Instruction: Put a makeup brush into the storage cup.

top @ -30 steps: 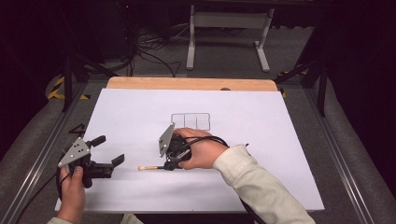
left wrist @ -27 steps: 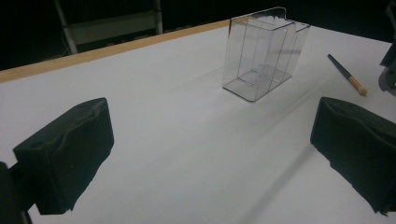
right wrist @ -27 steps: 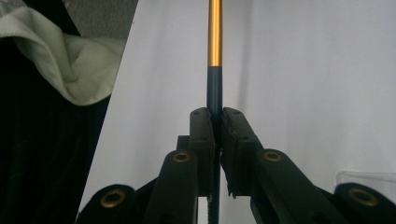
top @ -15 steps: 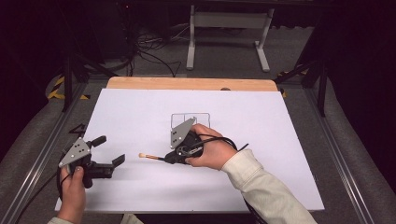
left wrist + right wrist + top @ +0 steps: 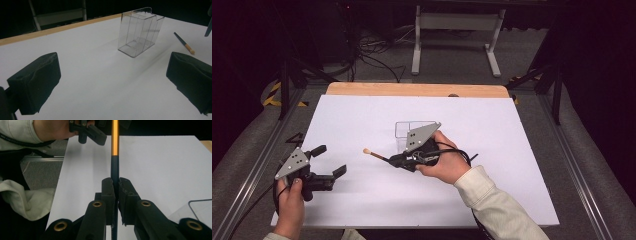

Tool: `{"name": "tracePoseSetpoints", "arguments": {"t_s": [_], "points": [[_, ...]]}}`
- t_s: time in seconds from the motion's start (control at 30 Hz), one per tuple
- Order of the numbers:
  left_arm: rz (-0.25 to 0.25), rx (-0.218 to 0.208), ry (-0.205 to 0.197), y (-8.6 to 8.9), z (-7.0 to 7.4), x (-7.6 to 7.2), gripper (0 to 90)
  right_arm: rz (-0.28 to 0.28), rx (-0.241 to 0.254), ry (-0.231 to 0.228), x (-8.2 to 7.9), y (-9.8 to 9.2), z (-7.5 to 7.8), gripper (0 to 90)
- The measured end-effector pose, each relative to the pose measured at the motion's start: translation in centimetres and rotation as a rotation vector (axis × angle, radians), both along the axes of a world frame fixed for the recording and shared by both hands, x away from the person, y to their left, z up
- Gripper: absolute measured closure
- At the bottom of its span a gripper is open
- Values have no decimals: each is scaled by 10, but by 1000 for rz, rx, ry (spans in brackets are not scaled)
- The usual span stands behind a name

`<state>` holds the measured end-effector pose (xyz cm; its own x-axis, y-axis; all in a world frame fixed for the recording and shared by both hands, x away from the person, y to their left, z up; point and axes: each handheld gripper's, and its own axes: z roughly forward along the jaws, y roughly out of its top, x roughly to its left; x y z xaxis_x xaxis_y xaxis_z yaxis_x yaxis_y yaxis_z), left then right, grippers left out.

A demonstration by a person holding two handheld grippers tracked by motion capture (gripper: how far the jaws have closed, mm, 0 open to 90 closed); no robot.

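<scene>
Brush (image 5: 376,155) lay gripped near the middle of the high view, lifted off the white sheet (image 5: 512,150), its pale tip pointing toward the left of the frame. Far left in that view, the left gripper (image 5: 332,161) rested low over the sheet with its fingers (image 5: 35,82) spread wide and nothing between them. From the left gripper view the brush showed at the upper right, just right of the clear box (image 5: 140,31). At centre in the high view, the right gripper (image 5: 398,161) had its fingers (image 5: 108,192) closed on the dark handle of the brush, whose gold band ran upward in the right gripper view. The clear box stood just behind that gripper on the bench (image 5: 412,89).
</scene>
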<state>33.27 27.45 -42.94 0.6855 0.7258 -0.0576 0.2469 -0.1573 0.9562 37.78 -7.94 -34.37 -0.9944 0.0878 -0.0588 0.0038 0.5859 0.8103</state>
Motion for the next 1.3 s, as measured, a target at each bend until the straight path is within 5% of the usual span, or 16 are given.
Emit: {"name": "tracePoseSetpoints", "arguments": {"t_s": [0.5, 0.97, 1.3], "points": [[-8, -18, -1, 0, -1, 1, 4, -104, 218, 1, 3, -15, 2, 839], [-2, -28, -33, -2, -5, 1, 3, -178, 347, -64, 11, -25, 0, 839], [-12, -23, -39, -4, -7, 3, 3, -231, 396, -101, 24, -33, 0, 839]]}}
